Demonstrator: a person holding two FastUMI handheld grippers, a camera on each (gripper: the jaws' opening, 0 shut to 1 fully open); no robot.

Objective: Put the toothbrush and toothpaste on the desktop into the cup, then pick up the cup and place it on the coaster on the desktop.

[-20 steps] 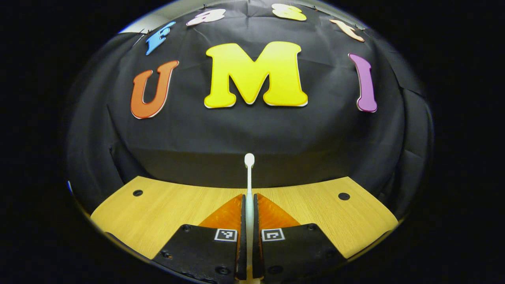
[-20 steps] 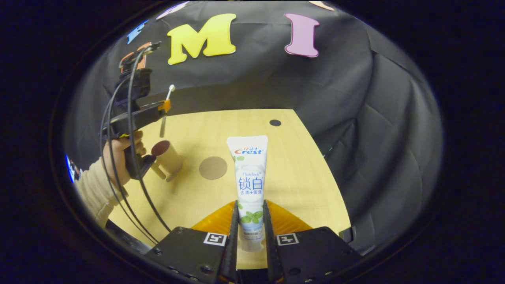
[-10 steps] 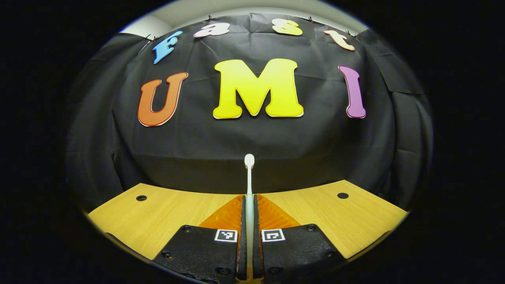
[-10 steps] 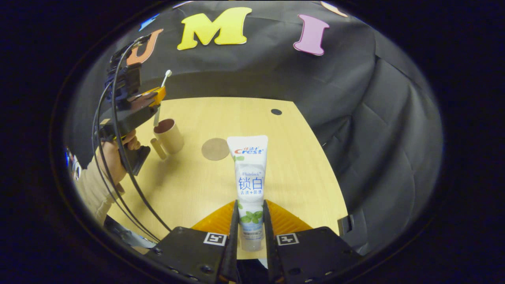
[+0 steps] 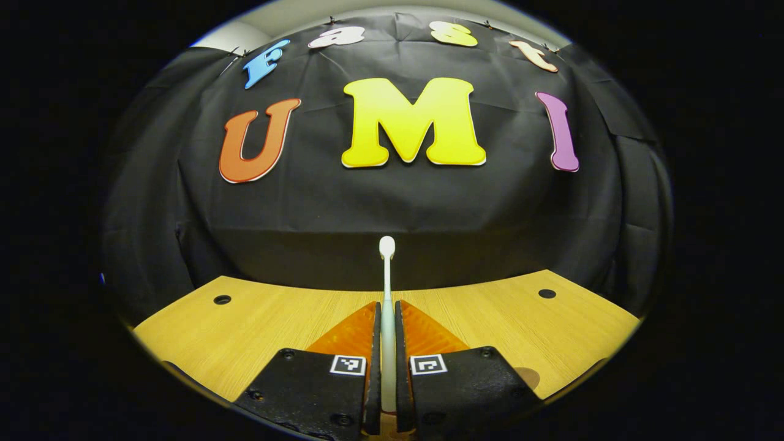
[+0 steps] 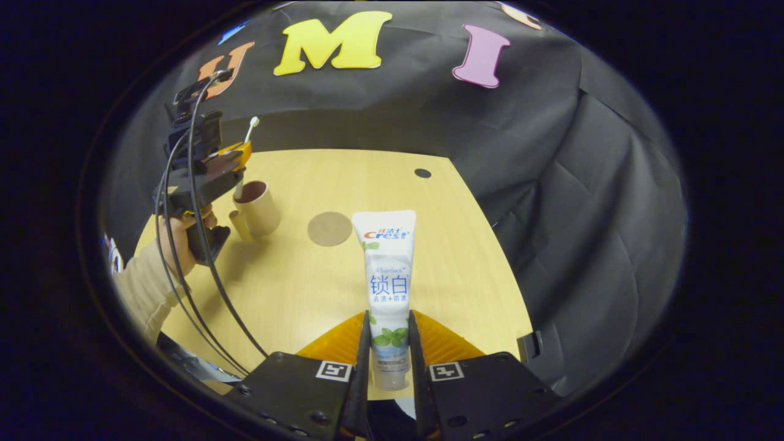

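Tabletop (image 6: 294, 294) — pale wood, carries the cup and coaster; both my loads are held up off it.

Toothpaste (image 6: 387, 269) — soft plastic tube, light, the body yields under pressure. My right gripper (image 6: 388, 352) has its fingers closed on the lower end near the cap, the flat crimped end pointing away from me. I judge that the best hold: the shoulder by the cap is the firmest part, and squeezing higher would only dent the tube. Smooth skin, so it may slide if I slacken.

Cup (image 6: 257, 207) — brown-lined, tan outside, upright at the far left of the tabletop, handle toward the near side. Looks rigid and light; likely to tip if knocked at the rim. Take by the handle or across the wall.

Coaster (image 6: 329, 228) — thin round disc, flat on the wood just to the right of the cup, apart from it, nothing on it.

Toothbrush (image 5: 386, 269) — slim, stiff, very light. My left gripper (image 5: 387, 367) is shut tight on the handle, head up — seen from the right gripper view, its lower end hangs at the cup's mouth.
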